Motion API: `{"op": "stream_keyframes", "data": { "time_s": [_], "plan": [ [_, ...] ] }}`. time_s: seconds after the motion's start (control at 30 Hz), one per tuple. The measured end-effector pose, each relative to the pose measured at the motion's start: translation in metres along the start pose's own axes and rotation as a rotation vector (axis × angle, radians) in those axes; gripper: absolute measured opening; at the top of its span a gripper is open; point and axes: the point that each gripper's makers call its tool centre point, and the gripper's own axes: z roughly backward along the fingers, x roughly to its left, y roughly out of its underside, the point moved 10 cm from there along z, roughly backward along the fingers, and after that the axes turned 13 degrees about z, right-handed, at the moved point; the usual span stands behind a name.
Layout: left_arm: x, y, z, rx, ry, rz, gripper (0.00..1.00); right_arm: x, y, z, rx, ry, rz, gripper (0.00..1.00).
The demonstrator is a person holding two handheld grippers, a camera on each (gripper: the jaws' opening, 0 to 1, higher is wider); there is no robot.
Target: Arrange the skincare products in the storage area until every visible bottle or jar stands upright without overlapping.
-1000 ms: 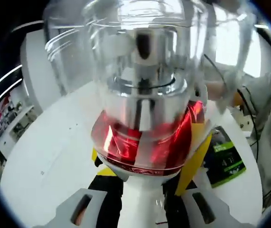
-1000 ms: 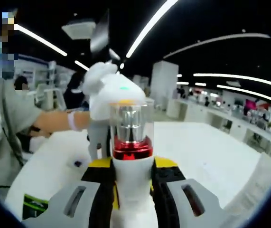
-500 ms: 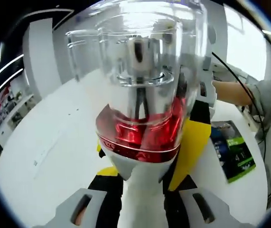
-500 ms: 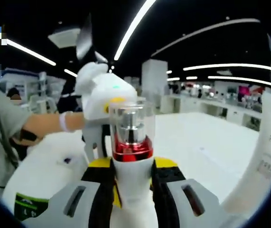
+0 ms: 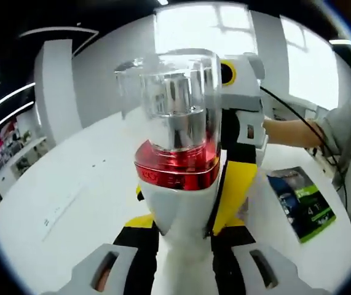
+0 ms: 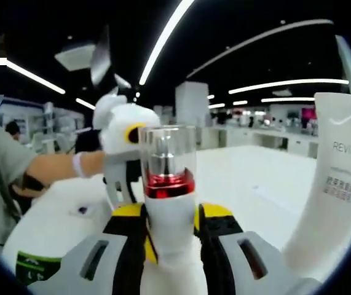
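Against the earlier left gripper view the white bottle [image 5: 178, 178] with its red band and clear cap looks smaller and farther off, while in the right gripper view a white tube [image 6: 334, 184] now stands fully exposed at 3 o'clock.

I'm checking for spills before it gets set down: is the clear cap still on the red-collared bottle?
On. The clear cap sits over the silver pump, down to the red collar, on the white bottle gripped between both grippers' jaws.
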Motion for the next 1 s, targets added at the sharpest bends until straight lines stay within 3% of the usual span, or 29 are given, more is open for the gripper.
{"op": "stream_keyframes", "data": {
  "time_s": [0.2, 0.47, 0.6, 0.77, 0.87, 0.93, 1.0],
  "plan": [
    [-0.003, 0.005, 0.008, -0.059, 0.016, 0.025, 0.31, 0.003, 0.008, 0.013, -0.002, 0.019, -0.020, 0.32],
    [-0.006, 0.012, 0.009, -0.117, 0.018, 0.064, 0.30, 0.006, 0.020, 0.024, 0.051, 0.062, -0.019, 0.28],
    [-0.008, 0.016, 0.013, -0.134, -0.019, 0.073, 0.30, 0.002, 0.022, 0.026, 0.062, 0.111, -0.051, 0.29],
    [-0.006, 0.021, 0.019, -0.145, -0.029, 0.090, 0.29, 0.001, 0.026, 0.027, 0.070, 0.151, -0.037, 0.16],
    [-0.007, 0.023, 0.020, -0.153, 0.004, 0.110, 0.27, -0.002, 0.029, 0.028, 0.061, 0.182, -0.010, 0.05],
    [-0.009, 0.023, 0.019, -0.163, 0.010, 0.111, 0.25, -0.002, 0.028, 0.028, 0.036, 0.170, -0.051, 0.07],
    [-0.009, 0.023, 0.019, -0.168, 0.007, 0.126, 0.24, 0.001, 0.026, 0.030, 0.033, 0.169, -0.039, 0.07]
  ]
}}
